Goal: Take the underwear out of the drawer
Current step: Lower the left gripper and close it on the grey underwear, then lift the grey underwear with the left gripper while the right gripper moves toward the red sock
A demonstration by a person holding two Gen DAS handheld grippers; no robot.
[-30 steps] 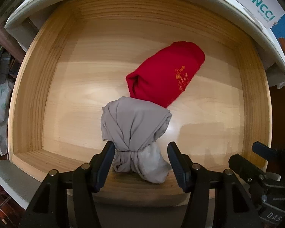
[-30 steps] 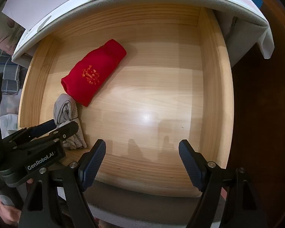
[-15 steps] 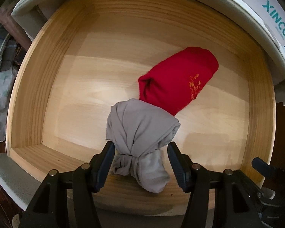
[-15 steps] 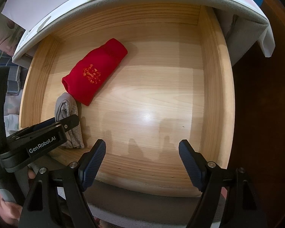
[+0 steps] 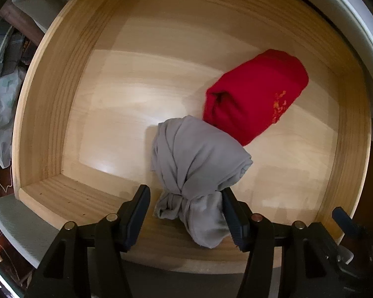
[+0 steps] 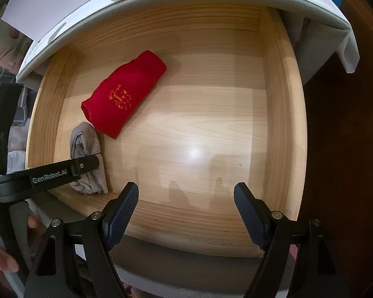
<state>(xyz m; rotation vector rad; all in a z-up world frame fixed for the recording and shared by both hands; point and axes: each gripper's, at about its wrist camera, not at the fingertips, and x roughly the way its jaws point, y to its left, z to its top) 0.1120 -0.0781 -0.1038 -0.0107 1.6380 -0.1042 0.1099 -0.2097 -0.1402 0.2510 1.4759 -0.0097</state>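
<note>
A grey bundle of underwear (image 5: 196,164) lies at the front left of the open wooden drawer (image 5: 49,114). My left gripper (image 5: 185,213) is open, its jaws on either side of the bundle's knotted near end; the right finger touches the cloth. A rolled red underwear (image 5: 256,94) with an orange print lies just behind the grey one, touching it. In the right wrist view the grey bundle (image 6: 87,149) is partly hidden by the left gripper's finger, and the red roll (image 6: 124,96) lies beyond it. My right gripper (image 6: 186,211) is open and empty over the drawer's front edge (image 6: 199,226).
A white cabinet top (image 6: 186,7) overhangs the back of the drawer. Clothes and bags (image 5: 2,74) lie to the left outside the drawer. A dark wooden surface (image 6: 340,149) stands on the right. The drawer floor's right half (image 6: 211,114) is bare wood.
The left gripper has moved left and further over the drawer, so the grey bundle sits deeper between its jaws. The right gripper has stayed still.
</note>
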